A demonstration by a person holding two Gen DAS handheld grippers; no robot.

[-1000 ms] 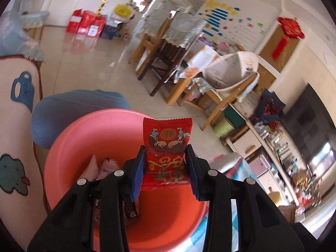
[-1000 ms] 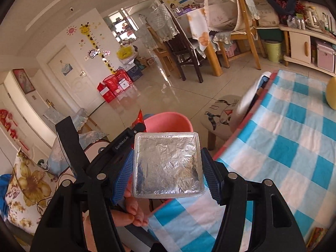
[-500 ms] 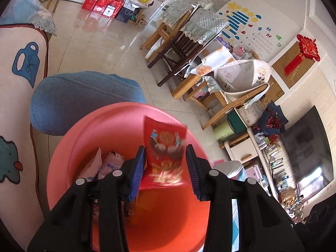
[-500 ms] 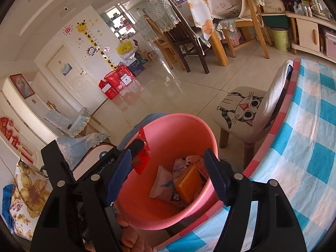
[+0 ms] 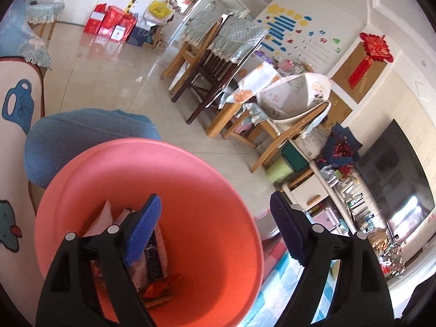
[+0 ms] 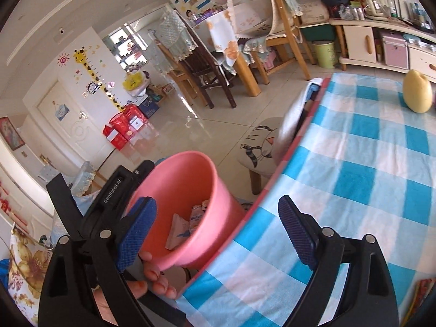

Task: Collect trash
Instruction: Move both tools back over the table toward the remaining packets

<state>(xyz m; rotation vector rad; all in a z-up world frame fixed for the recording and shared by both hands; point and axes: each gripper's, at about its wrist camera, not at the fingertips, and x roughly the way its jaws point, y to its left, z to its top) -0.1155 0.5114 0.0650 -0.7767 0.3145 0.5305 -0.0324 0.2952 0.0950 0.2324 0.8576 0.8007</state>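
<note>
A pink plastic bin (image 5: 207, 218) stands just below the table edge and holds several snack wrappers (image 5: 152, 261). My left gripper (image 5: 215, 231) is open and empty right over the bin's mouth. In the right wrist view the same bin (image 6: 188, 179) is at the left with wrappers (image 6: 185, 229) inside. My right gripper (image 6: 218, 229) is open and empty, above the table edge next to the bin. The left gripper's body (image 6: 109, 196) shows behind the bin.
A blue and white checked tablecloth (image 6: 354, 179) covers the table at the right, with a yellow pear (image 6: 417, 92) at its far end. A cat-print stool (image 6: 261, 147) stands by the table. Dining chairs (image 5: 218, 76) and a table stand beyond on the tiled floor.
My left gripper opened and the red snack packet dropped into the bin. My right gripper opened and let go of the silver foil packet, which is now out of its jaws.
</note>
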